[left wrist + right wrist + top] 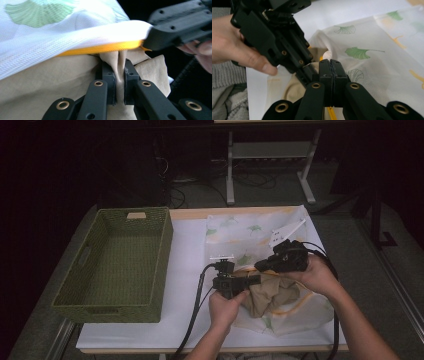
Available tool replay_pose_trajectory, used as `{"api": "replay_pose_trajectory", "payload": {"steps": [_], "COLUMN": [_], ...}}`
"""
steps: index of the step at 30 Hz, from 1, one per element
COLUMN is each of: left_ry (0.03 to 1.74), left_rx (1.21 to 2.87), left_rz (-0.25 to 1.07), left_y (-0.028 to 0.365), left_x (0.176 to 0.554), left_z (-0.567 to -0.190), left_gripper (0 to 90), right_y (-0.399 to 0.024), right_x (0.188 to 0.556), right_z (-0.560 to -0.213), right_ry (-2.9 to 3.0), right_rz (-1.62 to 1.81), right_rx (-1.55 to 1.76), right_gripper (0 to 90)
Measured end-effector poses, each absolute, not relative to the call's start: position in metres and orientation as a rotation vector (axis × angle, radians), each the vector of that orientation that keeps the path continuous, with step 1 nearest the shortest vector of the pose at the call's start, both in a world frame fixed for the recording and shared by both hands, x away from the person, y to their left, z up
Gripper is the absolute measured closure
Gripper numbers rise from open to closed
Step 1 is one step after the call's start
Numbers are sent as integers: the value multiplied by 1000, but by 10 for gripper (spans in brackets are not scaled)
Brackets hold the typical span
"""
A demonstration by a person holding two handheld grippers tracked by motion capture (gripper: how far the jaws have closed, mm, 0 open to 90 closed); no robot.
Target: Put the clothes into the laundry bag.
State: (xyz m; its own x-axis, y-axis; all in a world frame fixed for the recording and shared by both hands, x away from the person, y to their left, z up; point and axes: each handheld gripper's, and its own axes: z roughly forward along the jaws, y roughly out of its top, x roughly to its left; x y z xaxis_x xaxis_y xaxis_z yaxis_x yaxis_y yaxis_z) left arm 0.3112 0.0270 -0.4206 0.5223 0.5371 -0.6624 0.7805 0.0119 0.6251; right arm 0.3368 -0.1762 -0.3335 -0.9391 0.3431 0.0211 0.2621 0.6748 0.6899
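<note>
Cloth is the matter in hand: a beige garment (270, 296) sits bunched at the near right of the table (185, 250), tucked partly inside a white mesh bag (250, 236) printed with green leaves and edged with a yellow band (105, 48). The left gripper (252, 280) has its jaws pinched on a fold of the beige fabric, seen in the left gripper view rising between the two pads just under the yellow band, probably so the garment can be pushed in or drawn out through the opening. The right gripper (261, 266) has its jaws pressed together on the bag's edge, apparently to hold the mouth up and apart from the garment. Both meet just over the bundle. A green woven basket (117, 262) stands well apart at the left, holding nothing.
</note>
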Motion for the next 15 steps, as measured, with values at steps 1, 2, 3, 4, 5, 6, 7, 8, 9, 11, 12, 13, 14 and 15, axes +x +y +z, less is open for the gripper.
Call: {"api": "replay_pose_trajectory", "payload": {"steps": [1, 2, 3, 4, 5, 6, 7, 8, 9, 11, 12, 13, 14, 15], "left_ry": [1139, 1142, 1151, 1158, 1152, 1148, 1143, 1141, 1139, 1133, 1130, 1129, 1127, 1124], "left_rx": [1661, 1657, 1653, 1655, 1660, 1661, 1669, 1674, 1678, 1686, 1687, 1687, 1688, 1696], "left_rz": [-249, -251, -269, -273, -265, -265, -265, -260, -261, -264, -260, -263, -264, -257], "left_y": [28, 29, 30, 31, 31, 31, 31, 31, 31, 33, 34, 35, 37, 39], "left_x": [311, 310, 311, 310, 310, 309, 308, 308, 307, 305, 303, 302, 301, 300], "left_z": [-423, -425, -428, -430, -430, -431, -431, -432, -432, -432, -432, -433, -433, -433], "left_gripper": [833, 831, 827, 822, 818, 813, 807, 802, 795, 784, 780, 770, 755, 747], "right_y": [-176, -176, -176, -177, -177, -178, -178, -178, -178, -179, -179, -180, -180, -180], "right_x": [336, 336, 336, 336, 337, 337, 337, 337, 337, 336, 336, 336, 336, 336], "right_z": [-337, -340, -343, -346, -348, -350, -352, -354, -355, -357, -358, -359, -360, -362], "right_ry": [2782, 2791, 2799, 2805, 2808, 2811, 2812, 2813, 2819, 2820, 2822, 2826, 2827, 2824], "right_rz": [1107, 1099, 1087, 1078, 1079, 1077, 1077, 1072, 1068, 1072, 1073, 1083, 1080, 1081], "right_rx": [506, 506, 510, 511, 515, 520, 521, 525, 528, 525, 523, 532, 527, 536], "right_gripper": [888, 887, 887, 887, 886, 886, 884, 882, 881, 874, 870, 862, 834, 810]}}
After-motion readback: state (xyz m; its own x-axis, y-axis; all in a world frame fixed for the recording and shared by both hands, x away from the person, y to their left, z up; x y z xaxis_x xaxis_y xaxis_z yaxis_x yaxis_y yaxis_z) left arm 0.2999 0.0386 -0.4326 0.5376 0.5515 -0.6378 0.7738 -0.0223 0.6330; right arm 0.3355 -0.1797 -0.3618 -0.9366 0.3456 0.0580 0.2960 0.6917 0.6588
